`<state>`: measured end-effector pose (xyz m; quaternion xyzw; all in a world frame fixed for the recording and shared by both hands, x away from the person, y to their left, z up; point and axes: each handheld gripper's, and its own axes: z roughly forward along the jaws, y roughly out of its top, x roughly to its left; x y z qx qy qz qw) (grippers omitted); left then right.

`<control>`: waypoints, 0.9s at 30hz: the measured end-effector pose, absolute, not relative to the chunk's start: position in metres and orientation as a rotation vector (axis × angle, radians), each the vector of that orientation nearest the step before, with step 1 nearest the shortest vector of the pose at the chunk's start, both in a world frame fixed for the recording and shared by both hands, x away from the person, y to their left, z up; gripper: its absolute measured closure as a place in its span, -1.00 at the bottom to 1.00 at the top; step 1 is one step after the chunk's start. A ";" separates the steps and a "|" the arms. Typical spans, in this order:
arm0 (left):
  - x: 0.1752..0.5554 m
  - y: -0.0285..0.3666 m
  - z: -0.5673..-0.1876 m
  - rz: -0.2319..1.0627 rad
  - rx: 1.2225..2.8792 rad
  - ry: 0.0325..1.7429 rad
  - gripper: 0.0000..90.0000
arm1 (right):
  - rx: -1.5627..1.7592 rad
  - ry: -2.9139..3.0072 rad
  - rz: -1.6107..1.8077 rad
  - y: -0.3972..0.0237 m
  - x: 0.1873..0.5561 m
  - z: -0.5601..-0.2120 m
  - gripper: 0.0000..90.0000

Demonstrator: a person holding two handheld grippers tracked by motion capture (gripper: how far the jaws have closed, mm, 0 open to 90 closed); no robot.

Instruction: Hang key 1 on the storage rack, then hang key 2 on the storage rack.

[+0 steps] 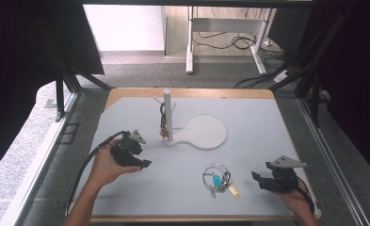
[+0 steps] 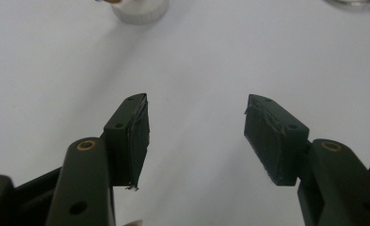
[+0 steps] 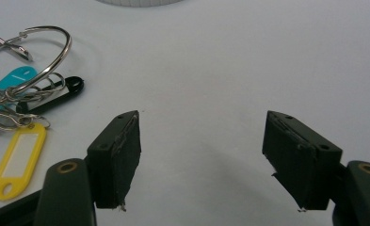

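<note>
The left gripper (image 1: pixel 145 163) rests low over the pale grey table (image 1: pixel 248 141) at the person's left, jaws spread wide with nothing between them; the left gripper view shows bare tabletop between the two black rubber-faced pads (image 2: pixel 138 136). The right gripper (image 1: pixel 257 176) sits near the table's right front corner, jaws likewise apart and empty, its pads (image 3: pixel 119 155) clear of any object.

The working object is judged to be the bunch of plastic key tags on a large silver wire ring (image 1: pixel 219 180). It lies flat on the table between the two grippers, near the front edge. It sits just to the left of the right gripper's jaw tips and well apart from the left gripper, so the right hand is the nearer one. In the right gripper view the ring (image 3: pixel 46 52) lies to the upper left of the jaws, with the yellow tag (image 3: pixel 17 160) just beside the left pad, its long axis running roughly along the jaw direction. A turquoise tag (image 3: pixel 13 77) and a black tag (image 3: pixel 65 92) fan out under the ring.

Behind the bunch stands a white peg stand on a round white base (image 1: pixel 204 133), with a dark brown item hanging from a peg (image 1: pixel 164 123).

The tag label windows appear blank; no writing or brand can be read.
</note>
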<state>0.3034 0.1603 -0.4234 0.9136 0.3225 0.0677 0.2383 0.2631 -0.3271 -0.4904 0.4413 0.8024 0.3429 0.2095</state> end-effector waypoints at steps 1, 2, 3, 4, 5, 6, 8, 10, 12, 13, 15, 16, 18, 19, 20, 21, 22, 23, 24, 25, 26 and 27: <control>0.302 0.160 -0.424 0.189 2.500 0.877 -0.08 | 1.228 2.237 0.955 -0.326 0.264 -0.490 -0.36; 0.299 0.161 -0.426 0.182 2.498 0.870 -0.07 | 1.228 2.237 0.957 -0.326 0.265 -0.489 -0.35; 0.296 0.161 -0.427 0.177 2.500 0.870 -0.07 | 1.229 2.238 0.963 -0.325 0.266 -0.488 -0.35; 0.294 0.162 -0.429 0.177 2.498 0.872 -0.07 | 1.228 2.239 0.971 -0.324 0.267 -0.486 -0.34; 0.292 0.162 -0.431 0.171 2.497 0.871 -0.07 | 1.223 2.243 0.975 -0.323 0.268 -0.485 -0.33; 0.289 0.163 -0.434 0.154 2.501 0.864 -0.07 | 1.220 2.248 0.975 -0.321 0.269 -0.483 -0.33; 0.285 0.164 -0.440 0.160 2.506 0.866 -0.09 | 1.202 2.267 0.964 -0.317 0.271 -0.478 -0.32; 0.282 0.165 -0.444 0.156 2.499 0.873 -0.09 | 1.184 2.293 0.952 -0.312 0.274 -0.473 -0.32; 0.279 0.168 -0.446 0.159 2.472 0.877 -0.09 | 1.168 2.308 0.937 -0.309 0.277 -0.468 -0.29; 0.278 0.169 -0.447 0.153 2.453 0.882 -0.08 | 1.156 2.317 0.931 -0.307 0.279 -0.464 -0.27; 0.277 0.171 -0.449 0.150 2.433 0.886 -0.08 | 1.147 2.327 0.930 -0.303 0.282 -0.456 -0.24; 0.277 0.171 -0.449 0.148 2.424 0.889 -0.08 | 1.143 2.334 0.925 -0.302 0.284 -0.453 -0.22; 0.277 0.172 -0.452 0.154 2.412 0.886 -0.08 | 1.134 2.353 0.921 -0.298 0.288 -0.446 -0.16; 0.277 0.172 -0.452 0.156 2.415 0.884 -0.09 | 1.123 2.370 0.913 -0.294 0.291 -0.440 -0.13; 0.279 0.172 -0.452 0.156 2.421 0.877 -0.10 | 1.116 2.380 0.908 -0.292 0.292 -0.437 -0.12; 0.279 0.173 -0.451 0.152 2.418 0.880 -0.11 | 1.103 2.395 0.904 -0.289 0.294 -0.433 -0.11; 0.279 0.174 -0.451 0.153 2.402 0.888 -0.12 | 1.099 2.399 0.898 -0.286 0.296 -0.431 -0.09; 0.279 0.174 -0.451 0.152 2.397 0.887 -0.12 | 1.084 2.416 0.884 -0.281 0.299 -0.426 -0.07; 0.279 0.175 -0.451 0.152 2.398 0.881 -0.12 | 1.067 2.432 0.869 -0.277 0.301 -0.423 -0.07; 0.278 0.175 -0.452 0.143 2.391 0.881 -0.12 | 1.058 2.445 0.862 -0.274 0.302 -0.420 -0.06; 0.277 0.176 -0.453 0.124 2.389 0.882 -0.12 | 1.049 2.467 0.849 -0.269 0.305 -0.417 -0.05; 0.276 0.177 -0.454 0.123 2.389 0.883 -0.13 | 1.041 2.495 0.836 -0.264 0.308 -0.414 -0.04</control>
